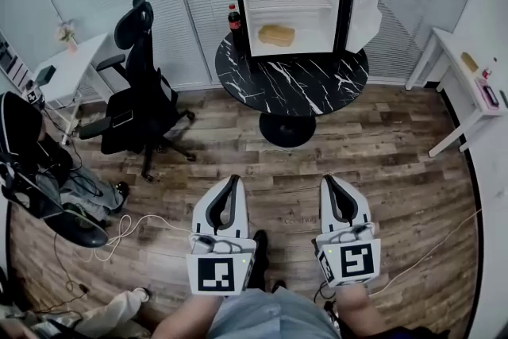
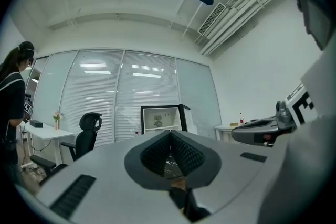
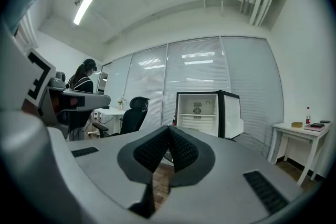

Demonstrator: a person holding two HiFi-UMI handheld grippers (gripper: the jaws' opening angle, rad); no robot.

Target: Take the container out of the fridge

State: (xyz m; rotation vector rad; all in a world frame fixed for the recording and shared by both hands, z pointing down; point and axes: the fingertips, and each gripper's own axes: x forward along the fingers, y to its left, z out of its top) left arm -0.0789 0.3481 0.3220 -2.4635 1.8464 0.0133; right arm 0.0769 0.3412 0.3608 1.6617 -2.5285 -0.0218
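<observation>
A small black fridge [image 1: 295,4] stands open on a round black marble table [image 1: 292,80], its door swung to the right. Inside, on the lower level, lies a yellowish container [image 1: 276,34]. The fridge also shows far off in the left gripper view [image 2: 161,119] and the right gripper view [image 3: 206,113]. My left gripper [image 1: 232,180] and right gripper [image 1: 334,180] hang low over the wood floor, well short of the table. Both are shut, tips touching, with nothing between them.
A dark bottle with a red cap [image 1: 234,19] stands on the table left of the fridge. A black office chair [image 1: 139,83] sits at the left, white desks at far left [image 1: 67,67] and right [image 1: 468,79]. Cables and bags lie on the floor at left. A person [image 2: 10,113] stands by the left desk.
</observation>
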